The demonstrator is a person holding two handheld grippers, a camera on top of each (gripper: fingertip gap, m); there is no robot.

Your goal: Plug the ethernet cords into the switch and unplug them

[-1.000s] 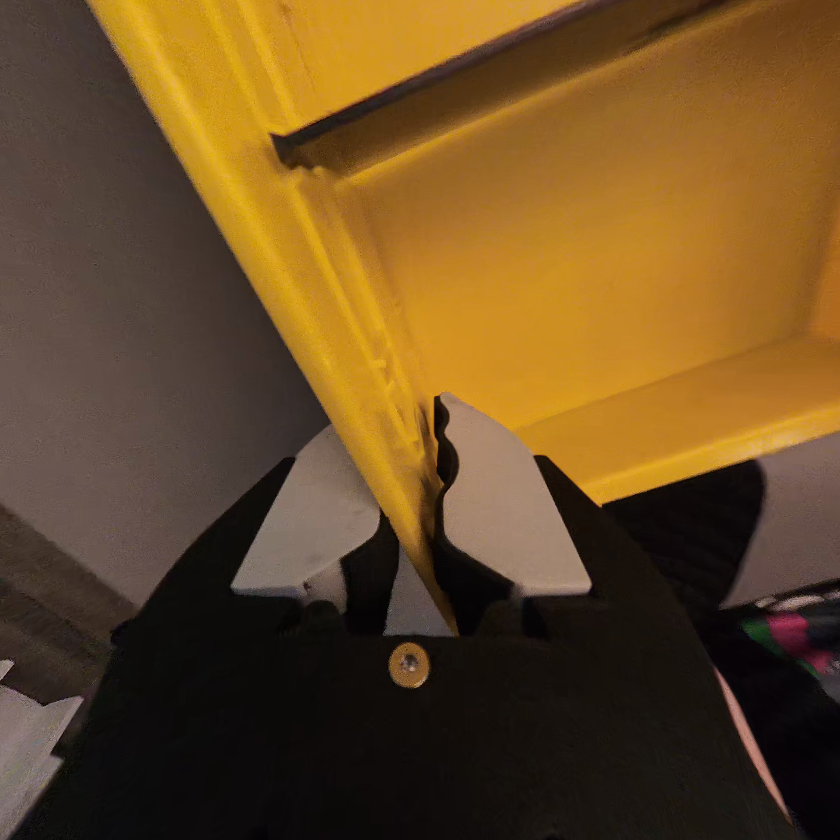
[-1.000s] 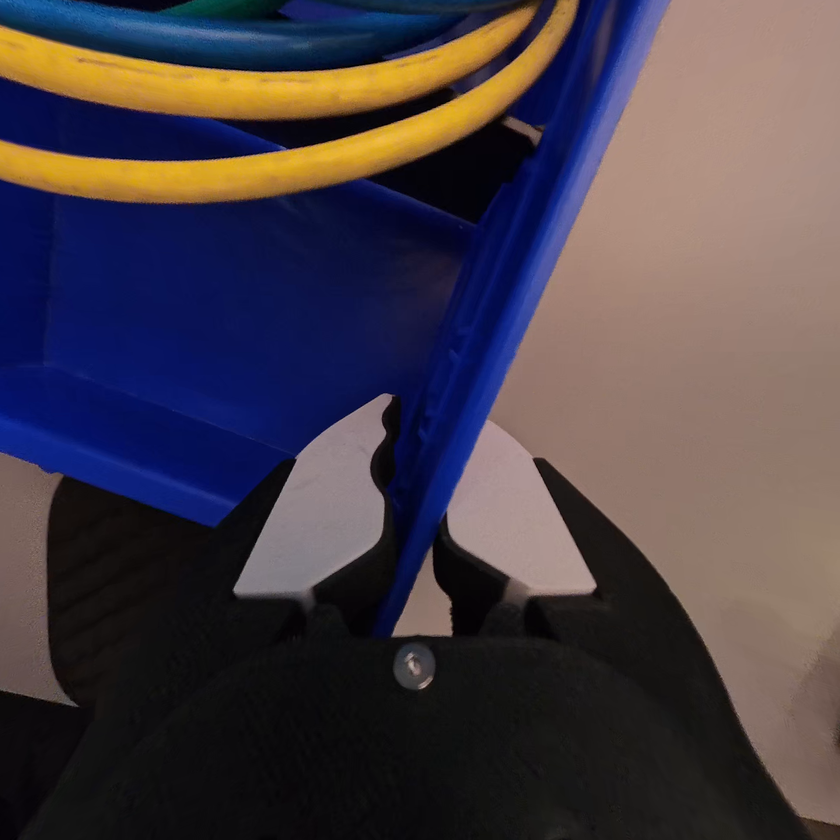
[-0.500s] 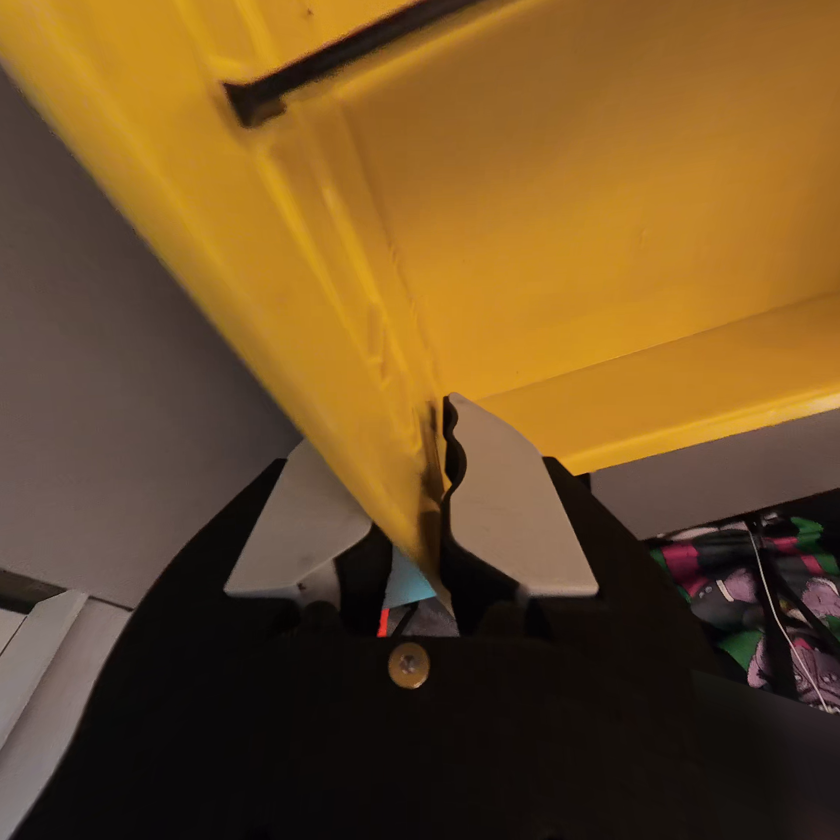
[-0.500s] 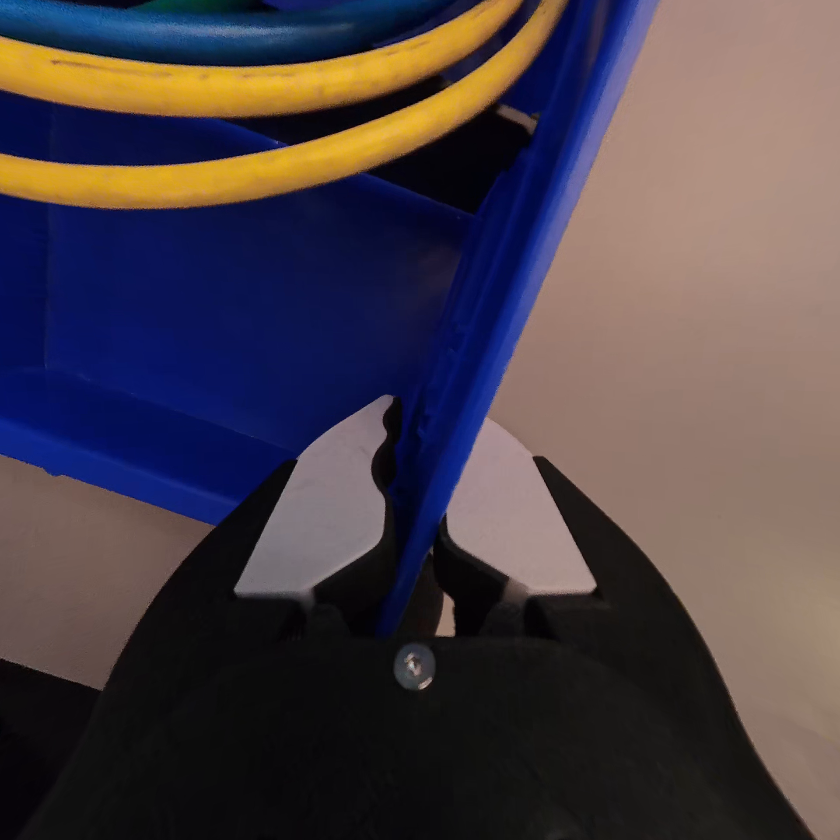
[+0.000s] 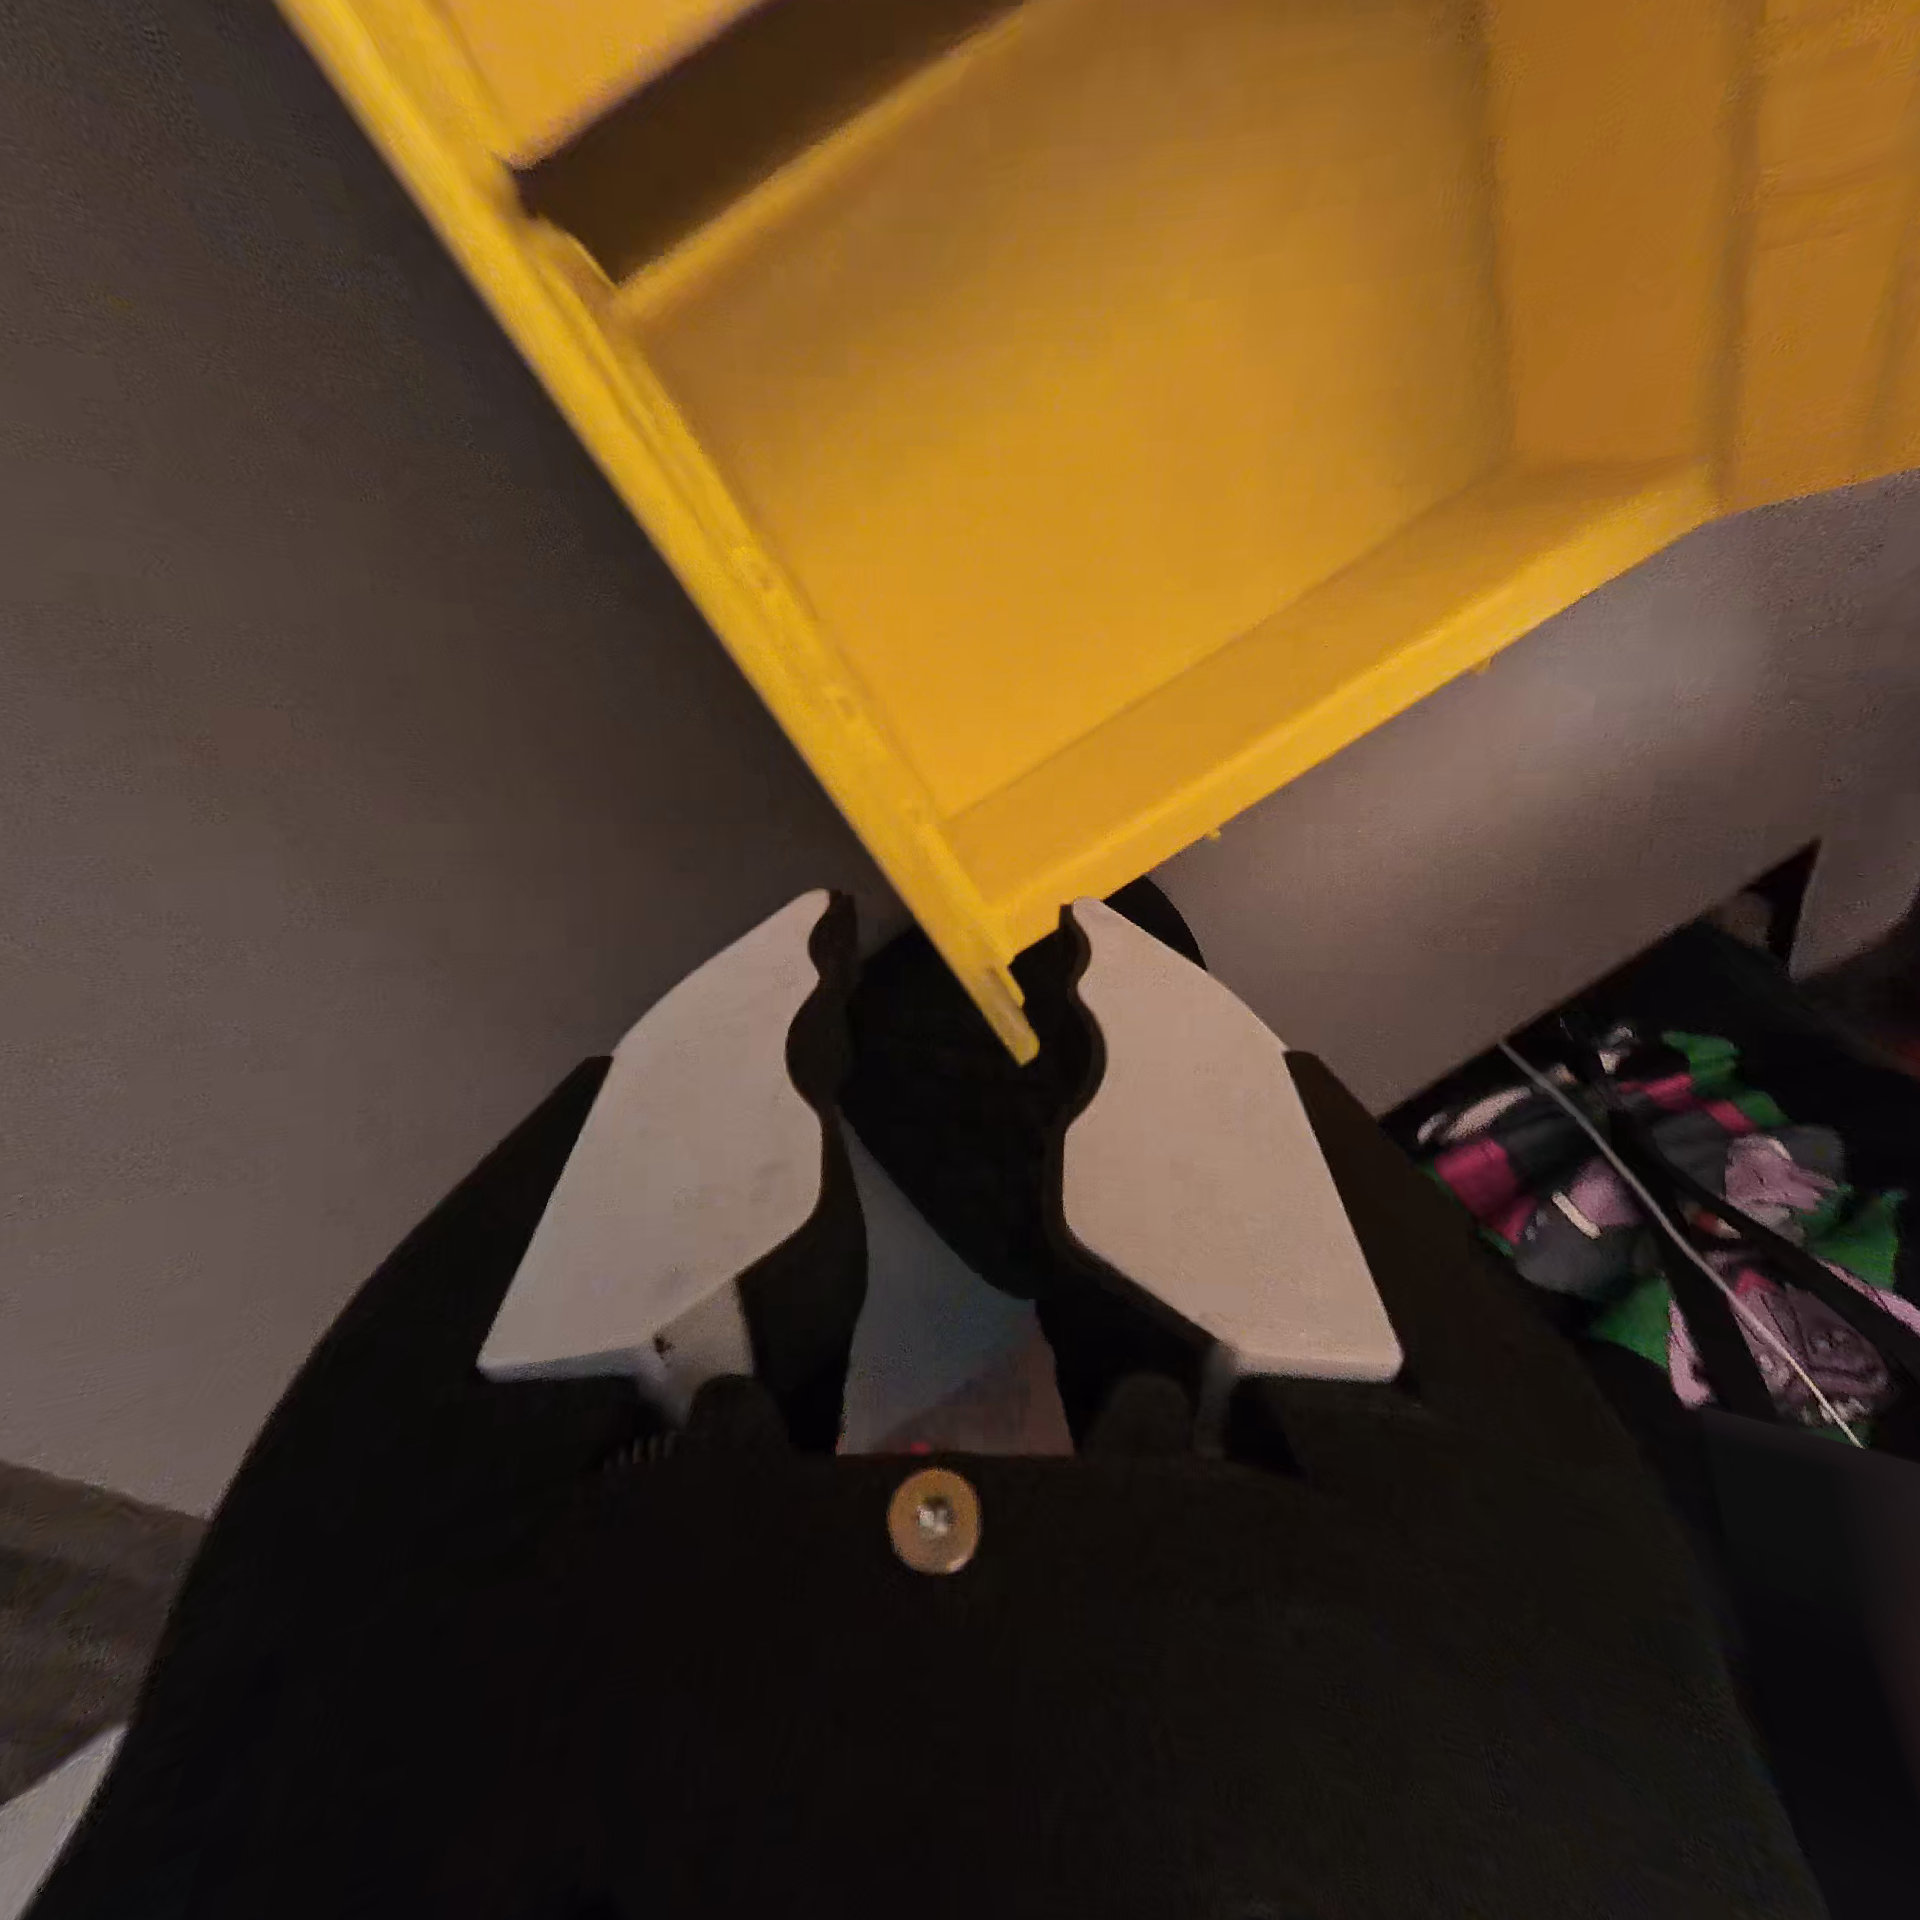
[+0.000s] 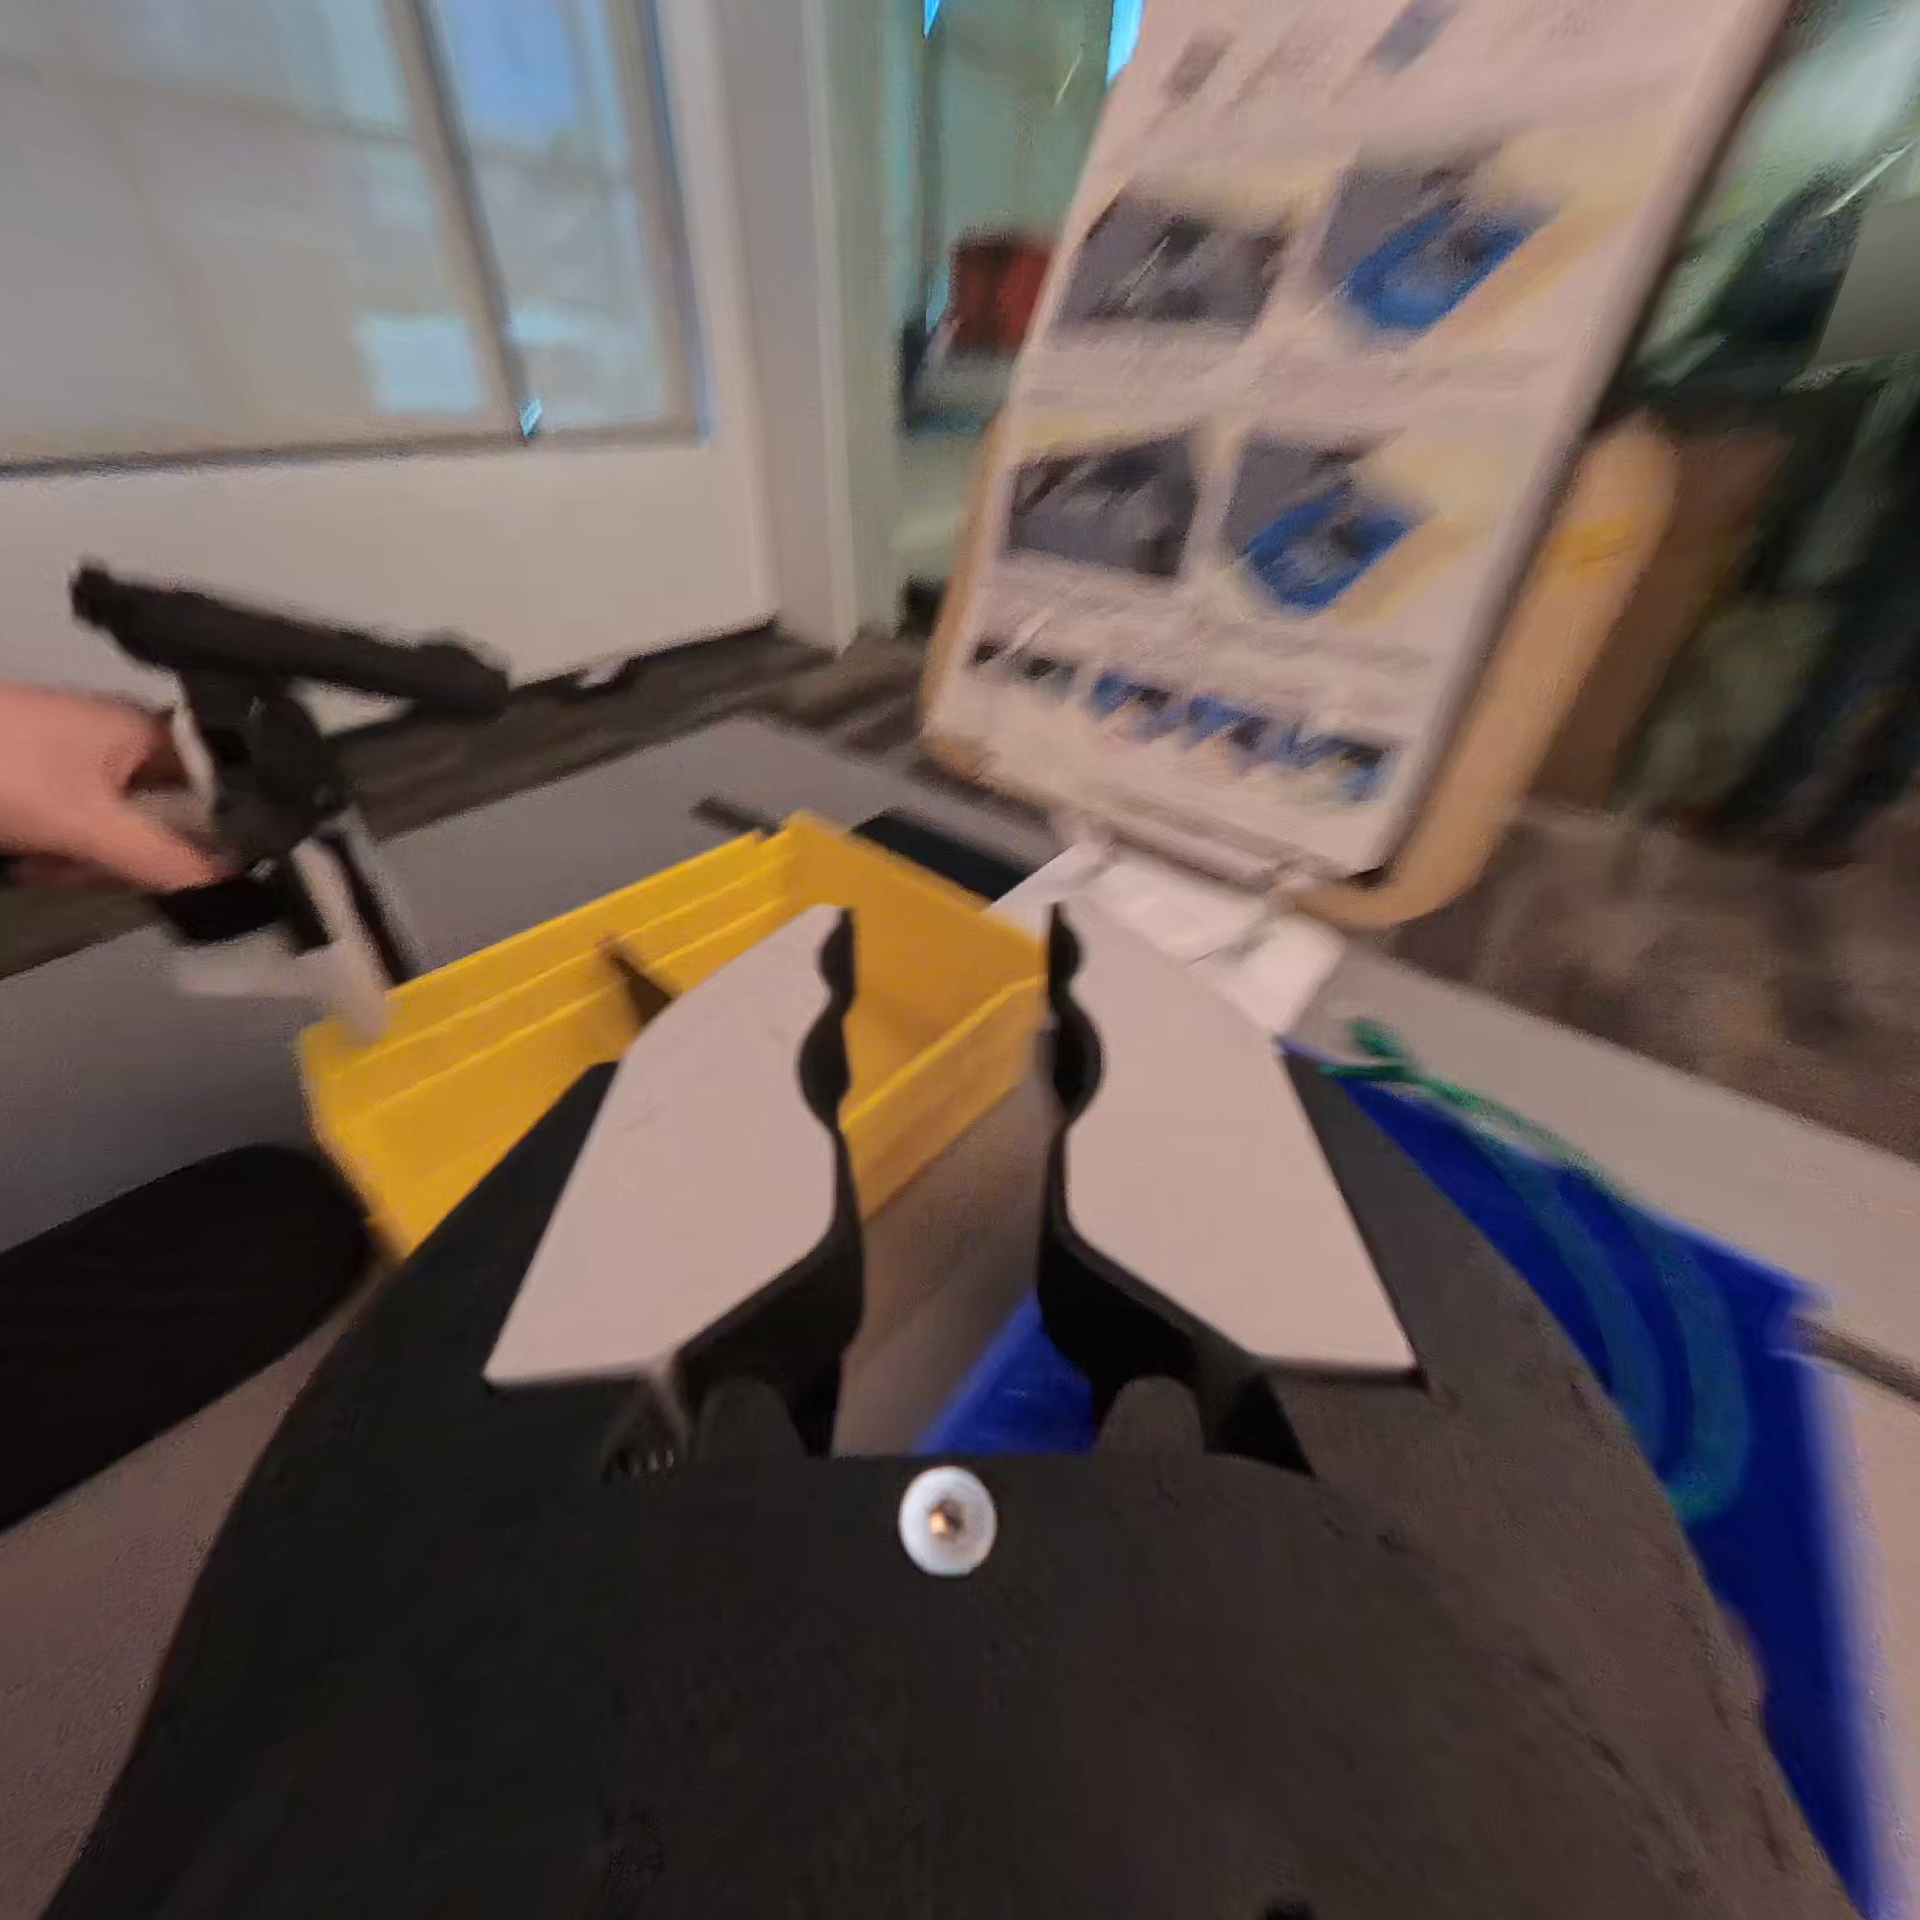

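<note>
Left wrist view, close up: the left gripper point(image 5: 948, 925) has its fingers spread apart. The corner of the yellow bin point(image 5: 1091, 499) pokes in between the tips, but they don't squeeze it. It looks like it just touches the right finger; can't tell for sure. The bin is tilted w/ its inside facing us, and one divider wall crosses it near the top. Past it is a grey wall. Low on the right lies a pile of pink, green & black cloth point(image 5: 1704, 1195).

Right wrist view, very blurry: the right gripper point(image 6: 951, 925) is spread wide too & holds nothing. Just under it on the right is the blue bin point(image 6: 1621, 1351), w/ a green cord point(image 6: 1382, 1049) at its far edge. A bit farther, on the grey table point(image 6: 582, 862), sits the yellow bin. The left gripper hovers at its left corner, held by a hand point(image 6: 73, 790). Behind stands a leaning picture board point(image 6: 1288, 436), then a window point(image 6: 343, 208). No switch shows in either view.
</note>
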